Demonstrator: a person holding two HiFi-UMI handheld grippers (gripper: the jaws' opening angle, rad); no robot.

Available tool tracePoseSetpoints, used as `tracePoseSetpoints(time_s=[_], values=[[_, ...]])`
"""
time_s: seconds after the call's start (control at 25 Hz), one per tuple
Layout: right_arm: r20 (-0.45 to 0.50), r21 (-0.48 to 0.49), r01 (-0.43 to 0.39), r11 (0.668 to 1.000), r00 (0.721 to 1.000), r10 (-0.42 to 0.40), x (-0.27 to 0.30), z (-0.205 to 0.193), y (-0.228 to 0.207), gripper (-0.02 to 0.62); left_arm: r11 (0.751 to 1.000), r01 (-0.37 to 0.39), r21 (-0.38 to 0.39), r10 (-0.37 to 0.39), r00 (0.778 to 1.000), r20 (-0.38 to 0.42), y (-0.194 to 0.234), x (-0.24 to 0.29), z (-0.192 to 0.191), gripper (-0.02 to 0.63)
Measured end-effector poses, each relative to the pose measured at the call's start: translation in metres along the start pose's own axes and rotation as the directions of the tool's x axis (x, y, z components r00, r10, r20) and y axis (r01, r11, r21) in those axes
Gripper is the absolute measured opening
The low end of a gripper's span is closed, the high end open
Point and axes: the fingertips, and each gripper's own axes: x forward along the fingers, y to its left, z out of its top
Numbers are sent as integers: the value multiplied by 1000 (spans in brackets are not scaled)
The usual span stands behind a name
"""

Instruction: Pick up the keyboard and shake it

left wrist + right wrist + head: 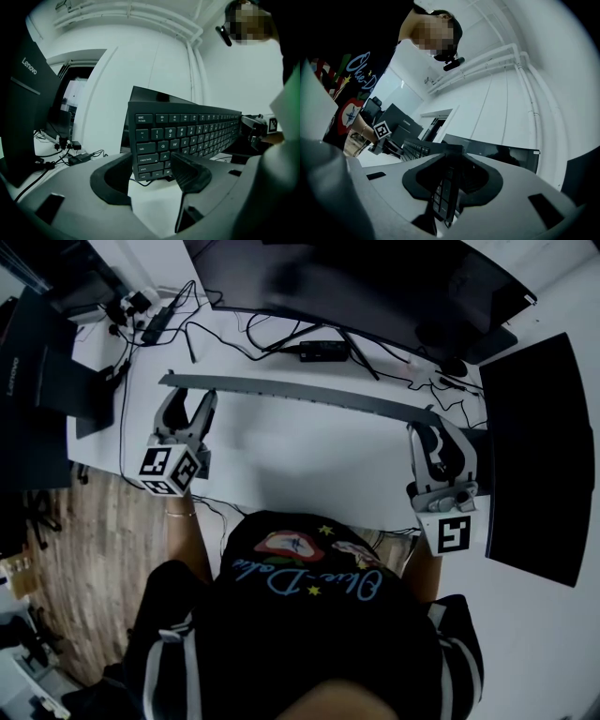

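**Colleague:** Where is the keyboard sitting right now?

**Me:** I'm holding the keyboard (300, 392) up off the desk (309, 465), standing on its long edge. Its long axis is running left to right in front of me, with the right end lying a little nearer to me than the left.

**Colleague:** Which tool is carrying it?

**Me:** My right gripper (436, 432) is doing the clamping. In the right gripper view the board is showing edge-on between the jaws, and they are pinching its right end across the thickness. My left gripper (190, 397) is standing wide. The keyboard's left end is lying just past its tips, key side facing it, with the lower corner showing between the jaws. I can't tell whether the tips are touching it.

**Colleague:** So what is the shake depending on?

**Me:** I'm judging that the left end is the loose one. With only the right end clamped, the whole length is hanging off one pinch and may swing or twist there. I'm thinking of closing the left jaws on that end first.
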Motion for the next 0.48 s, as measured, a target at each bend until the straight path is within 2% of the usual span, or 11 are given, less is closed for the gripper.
tracePoseSetpoints(time_s=[0.48], values=[[-76,94,34,995,997,-27,-17,-31,1,100,1000,14,16,-13,996,-92,-8,1,-24,236]])
